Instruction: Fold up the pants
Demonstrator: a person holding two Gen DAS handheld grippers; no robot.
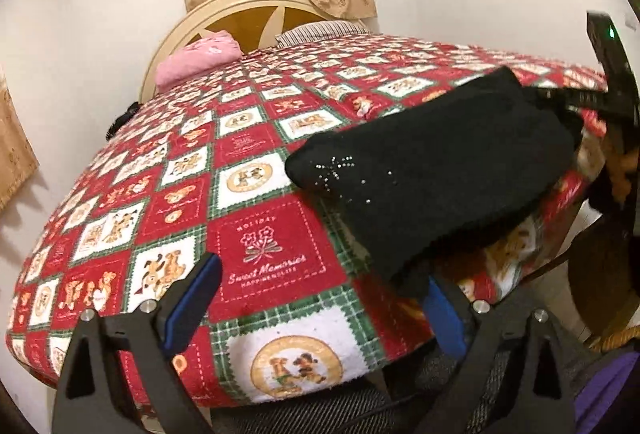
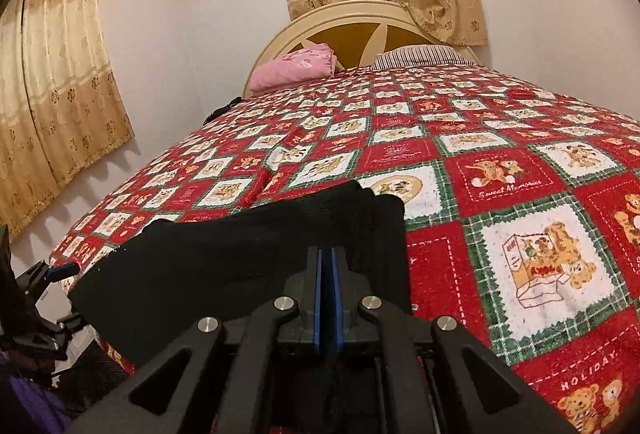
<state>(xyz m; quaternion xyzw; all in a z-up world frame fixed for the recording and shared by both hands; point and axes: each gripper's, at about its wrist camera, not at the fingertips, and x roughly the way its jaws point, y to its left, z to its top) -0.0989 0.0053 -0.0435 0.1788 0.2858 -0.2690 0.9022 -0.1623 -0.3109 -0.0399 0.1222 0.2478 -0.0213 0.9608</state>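
Note:
The black pants point(image 1: 432, 169) lie folded in a thick bundle near the foot edge of the bed, with small sparkly dots on one end. In the left wrist view my left gripper point(image 1: 324, 290) is open, its blue pads wide apart; the pants' near end hangs down in front of the right finger point(image 1: 444, 318). In the right wrist view the pants point(image 2: 240, 254) lie just ahead of my right gripper point(image 2: 328, 254), whose blue pads are pressed together over the fabric edge. The right gripper also shows at the pants' far end in the left wrist view point(image 1: 560, 97).
The bed is covered by a red, white and green teddy-bear quilt point(image 1: 260, 250). A folded pink cloth point(image 1: 196, 59) and a striped pillow point(image 1: 320, 31) lie by the round headboard point(image 2: 360, 21). Beige curtains point(image 2: 60, 73) hang on the walls. The bed's foot edge is right below the grippers.

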